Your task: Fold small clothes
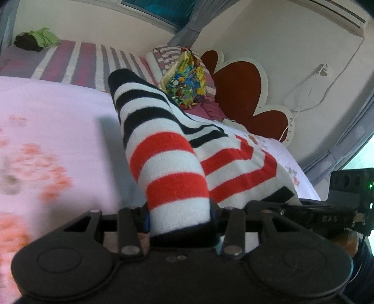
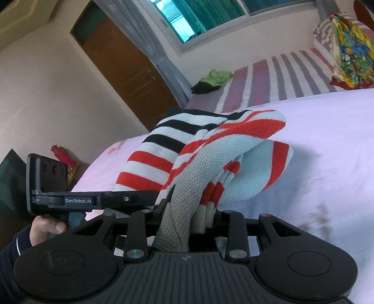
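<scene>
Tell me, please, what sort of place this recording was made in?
Most likely a home bedroom: a bed with a pale floral sheet, a striped pillow by a flower-shaped headboard, and a curtained window near a wooden door.

A wide bed under a pale pink sheet (image 2: 327, 131) stands against cream walls (image 1: 268, 30), near a brown wooden door (image 2: 124, 70) and a teal-glazed window (image 2: 198, 16).
</scene>
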The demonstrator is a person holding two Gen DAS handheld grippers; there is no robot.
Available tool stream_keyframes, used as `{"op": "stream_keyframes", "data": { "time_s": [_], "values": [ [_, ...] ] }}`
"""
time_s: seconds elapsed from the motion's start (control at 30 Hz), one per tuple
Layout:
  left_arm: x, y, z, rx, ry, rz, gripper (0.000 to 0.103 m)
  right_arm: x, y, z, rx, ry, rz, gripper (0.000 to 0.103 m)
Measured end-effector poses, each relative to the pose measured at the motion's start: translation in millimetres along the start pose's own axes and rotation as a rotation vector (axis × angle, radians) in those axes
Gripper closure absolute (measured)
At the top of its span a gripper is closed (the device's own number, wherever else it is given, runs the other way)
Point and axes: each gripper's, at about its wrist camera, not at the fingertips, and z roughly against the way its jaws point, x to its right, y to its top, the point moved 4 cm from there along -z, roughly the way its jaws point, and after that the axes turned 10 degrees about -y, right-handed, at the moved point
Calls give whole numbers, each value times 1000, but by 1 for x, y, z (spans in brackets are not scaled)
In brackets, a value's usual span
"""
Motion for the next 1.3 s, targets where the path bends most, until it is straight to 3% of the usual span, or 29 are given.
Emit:
{"op": "stream_keyframes", "data": {
  "time_s": [0.3, 0.53, 0.7, 0.87, 1.0, 1.07, 1.13, 1.2, 1.23, 1.27, 1.3],
  "values": [
    [-54, -16, 77, -12, 53, 21, 62, -76, -19, -57, -33, 34, -21, 70],
    [-90, -28, 114, -10, 71, 54, 62, -105, -33, -92, -75, 59, -29, 70],
    [-118, -42, 111, -29, 65, 111, 61, -95, -46, -120, -138, 65, -89, 70],
    [-143, -55, 107, 7, 38, 187, 46, -60, -64, -136, -178, 61, -202, 69],
    [-144, -62, 112, 45, 31, 201, 43, -33, -69, -145, -186, 141, -338, 63],
    [-145, -64, 119, 67, 33, 214, 37, -37, -68, -137, -189, 111, -319, 60],
    [-150, -67, 134, 92, 45, 241, 33, -34, -58, -121, -147, 14, -288, 36],
    [-145, -65, 149, 120, 80, 228, 38, -38, -45, -97, -73, -84, -201, 36],
    [-139, -60, 156, 140, 98, 202, 46, -42, -39, -88, -37, -119, -161, 36],
    [-131, -55, 161, 161, 108, 167, 62, -47, -32, -80, 3, -147, -111, 39],
    [-124, -51, 165, 168, 107, 136, 66, -57, -26, -75, 31, -160, -52, 55]
  ]
}}
